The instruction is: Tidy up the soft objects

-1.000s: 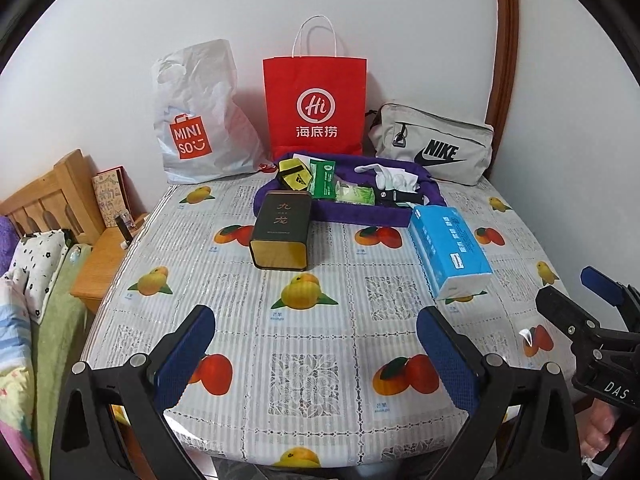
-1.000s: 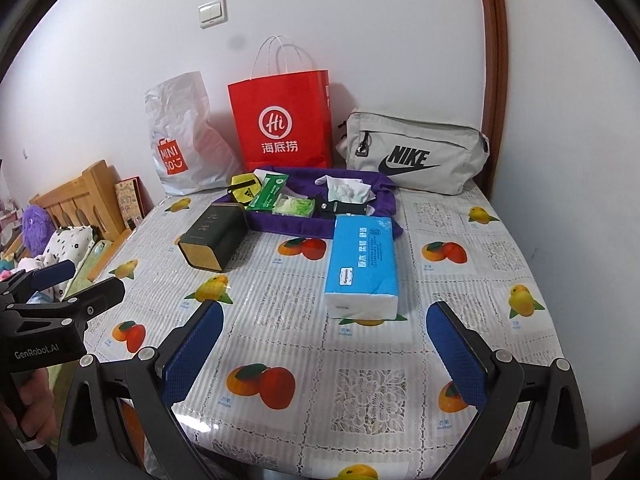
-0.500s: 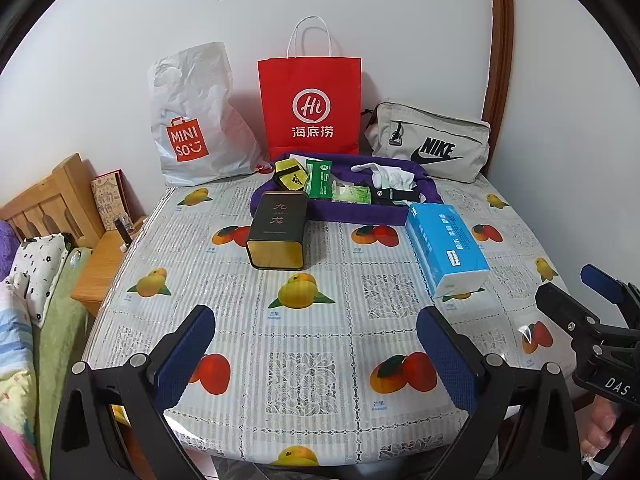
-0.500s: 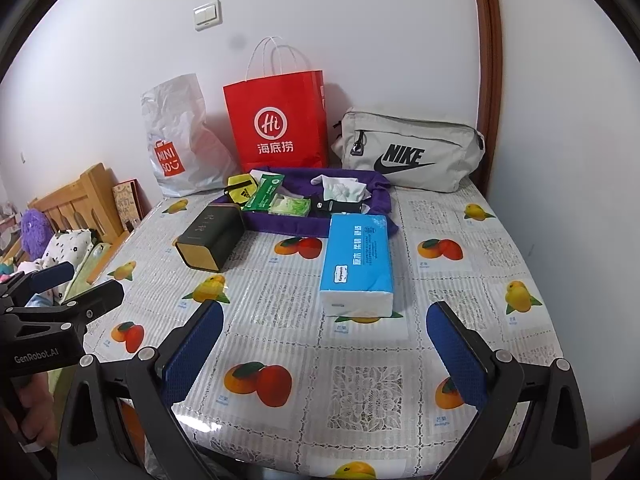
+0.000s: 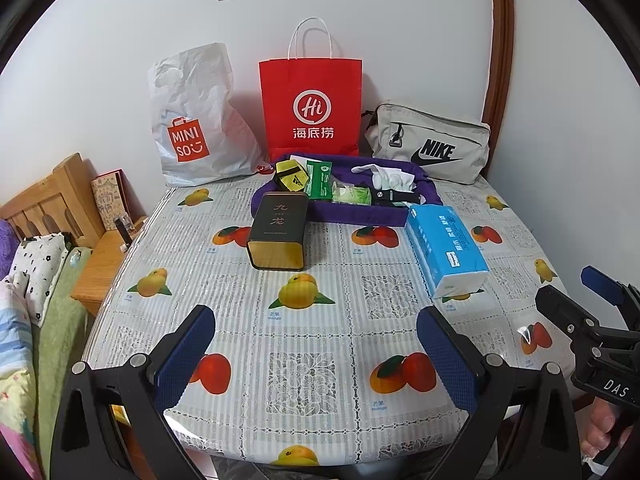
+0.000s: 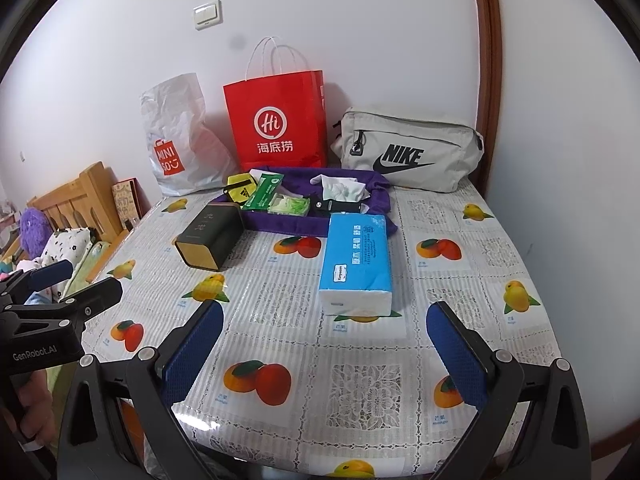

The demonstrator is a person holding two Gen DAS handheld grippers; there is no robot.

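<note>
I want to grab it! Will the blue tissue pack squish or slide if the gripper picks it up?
The tissue pack looks soft, so it would probably squish. Its shiny plastic wrap may slip a little. It lies flat on the table, so it likely won't roll or tip.

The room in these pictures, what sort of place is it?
Probably a home bedroom: a wooden headboard with bedding stands beside a table under a fruit-print cover, with shopping bags against the wall.

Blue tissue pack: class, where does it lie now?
In both views, the blue soft-pack of tissues lies on the fruit-print tablecloth, right of centre, just before the purple fabric tray.
</note>
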